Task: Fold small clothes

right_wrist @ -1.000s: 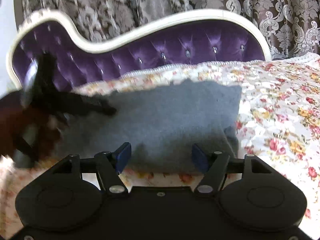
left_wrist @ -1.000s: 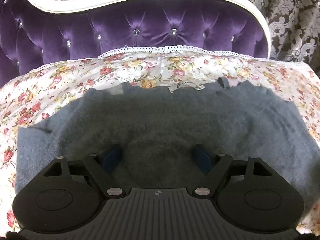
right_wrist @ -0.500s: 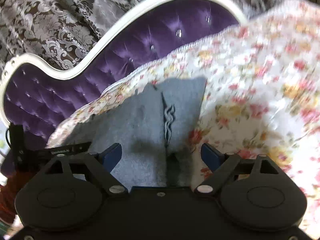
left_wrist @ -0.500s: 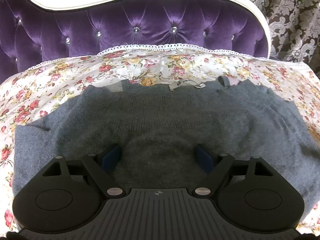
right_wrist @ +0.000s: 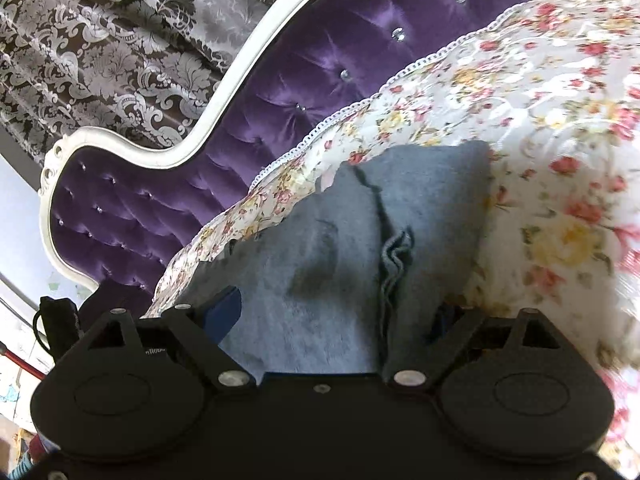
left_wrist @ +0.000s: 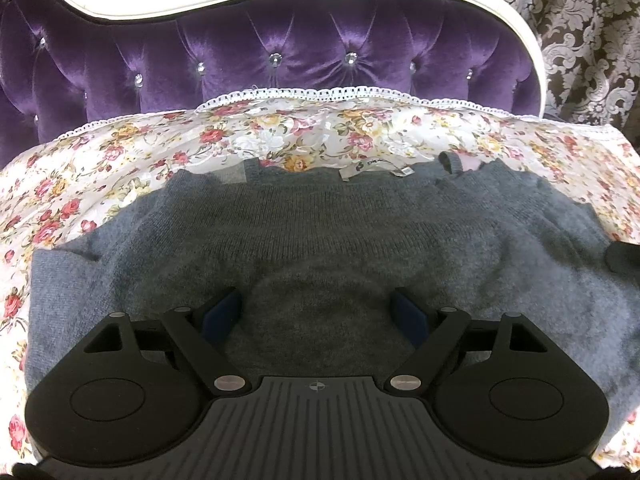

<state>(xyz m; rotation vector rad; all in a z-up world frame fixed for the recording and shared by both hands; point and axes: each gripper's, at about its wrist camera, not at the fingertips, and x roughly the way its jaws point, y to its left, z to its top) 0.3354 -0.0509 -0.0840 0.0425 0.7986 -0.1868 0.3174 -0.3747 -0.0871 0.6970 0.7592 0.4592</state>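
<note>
A grey knitted sweater [left_wrist: 320, 232] lies spread flat on the floral bedspread [left_wrist: 120, 160], its neckline and white label [left_wrist: 360, 170] at the far side. My left gripper [left_wrist: 316, 316] hovers open just over the sweater's middle, with nothing gripped. In the right wrist view the sweater [right_wrist: 320, 280] shows its side edge with a rumpled fold [right_wrist: 394, 256]. My right gripper [right_wrist: 332, 316] is rolled sideways there and its jaws are opening. The sweater's edge lies between them, the right finger partly hidden by cloth, and the pads do not press on it. The right gripper [left_wrist: 624, 258] shows dark at the sweater's right edge.
A purple tufted headboard [left_wrist: 280, 40] with a white frame rises just behind the bedspread [right_wrist: 540, 120]. Patterned dark curtains [left_wrist: 580, 40] hang behind it. A black device with a cable [right_wrist: 56, 320] sits at the far left of the right wrist view.
The right gripper rolled and moved in on the sweater's side edge, and its jaws spread wider. It now shows at the right edge of the left wrist view. The left gripper stayed put.
</note>
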